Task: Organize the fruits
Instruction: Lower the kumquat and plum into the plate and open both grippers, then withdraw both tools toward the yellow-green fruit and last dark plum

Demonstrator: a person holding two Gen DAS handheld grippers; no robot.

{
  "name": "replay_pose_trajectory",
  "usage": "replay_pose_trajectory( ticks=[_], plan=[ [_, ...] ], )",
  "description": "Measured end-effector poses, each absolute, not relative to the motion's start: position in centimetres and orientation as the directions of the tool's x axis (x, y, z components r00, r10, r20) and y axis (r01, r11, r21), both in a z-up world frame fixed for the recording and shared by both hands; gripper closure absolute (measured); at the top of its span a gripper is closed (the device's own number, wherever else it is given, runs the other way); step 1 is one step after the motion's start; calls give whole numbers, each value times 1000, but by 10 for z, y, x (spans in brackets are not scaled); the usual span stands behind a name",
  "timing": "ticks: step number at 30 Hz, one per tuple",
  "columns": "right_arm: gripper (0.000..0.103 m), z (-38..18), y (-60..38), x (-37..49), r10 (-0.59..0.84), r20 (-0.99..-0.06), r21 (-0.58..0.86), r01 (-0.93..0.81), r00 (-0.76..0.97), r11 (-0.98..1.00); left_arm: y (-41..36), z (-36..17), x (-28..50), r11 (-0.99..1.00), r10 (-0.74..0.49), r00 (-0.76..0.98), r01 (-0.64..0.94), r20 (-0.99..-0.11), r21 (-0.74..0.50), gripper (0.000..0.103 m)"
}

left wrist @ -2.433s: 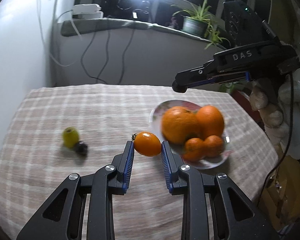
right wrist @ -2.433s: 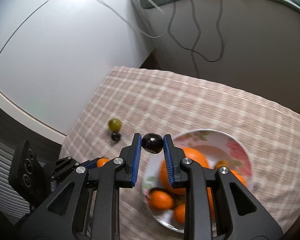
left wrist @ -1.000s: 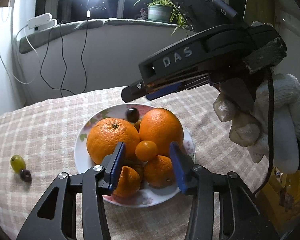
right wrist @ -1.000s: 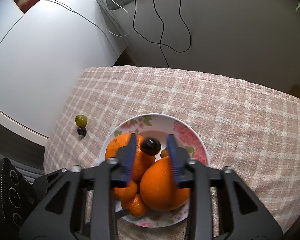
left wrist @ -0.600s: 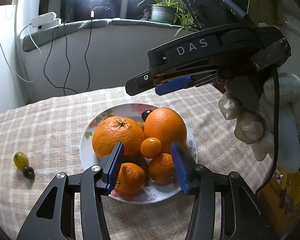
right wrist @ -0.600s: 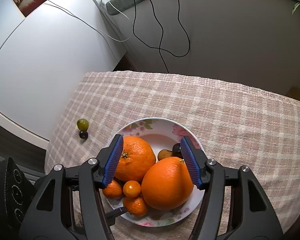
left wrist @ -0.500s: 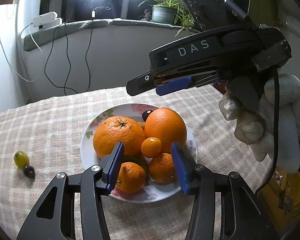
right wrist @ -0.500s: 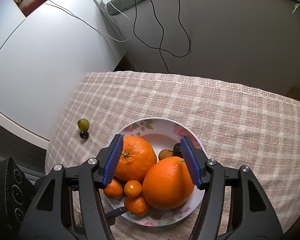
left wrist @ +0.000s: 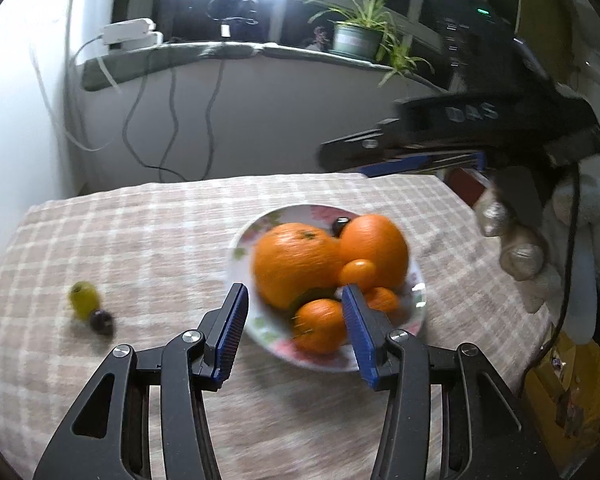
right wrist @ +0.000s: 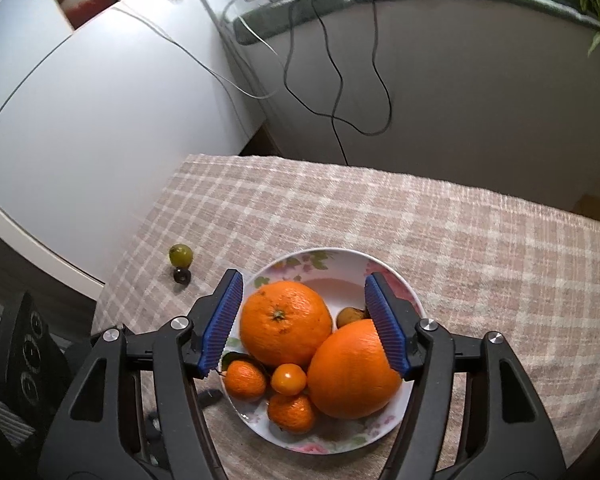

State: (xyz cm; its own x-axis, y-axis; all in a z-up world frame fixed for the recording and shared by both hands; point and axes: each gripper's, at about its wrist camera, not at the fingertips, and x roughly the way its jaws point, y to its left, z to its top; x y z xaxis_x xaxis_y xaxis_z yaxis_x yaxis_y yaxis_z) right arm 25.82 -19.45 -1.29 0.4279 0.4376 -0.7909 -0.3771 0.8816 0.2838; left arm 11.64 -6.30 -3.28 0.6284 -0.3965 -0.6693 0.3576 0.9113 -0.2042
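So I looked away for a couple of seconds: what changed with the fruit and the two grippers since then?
Both grippers let go. The left gripper dropped its small orange fruit onto the plate; the right gripper released the dark grape there, and its jaws are opening, nothing between them. The green grape and dark one stayed on the tablecloth.

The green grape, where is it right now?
The green grape lies on the checked tablecloth, left of the floral plate, touching a small dark grape.

Woven checked tablecloth [right wrist: 440, 220]; glossy plate [right wrist: 340, 440]
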Motion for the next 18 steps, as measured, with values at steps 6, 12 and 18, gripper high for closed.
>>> replay_pose_trajectory(
  ticks=[6,12,18],
  plan=[
    [37,-5,-165,234,442,-761,214,-460,475,862,-17,-33,115,938,-344,656,277,-672,-209,55],
    [37,-4,-128,202,450,-721,128,-537,527,834,32,-37,119,957,-291,673,192,-680,-220,55],
    [37,-18,-88,173,481,-704,97,-600,522,794,74,-46,132,950,-297,664,131,-686,-284,57]
  ],
)
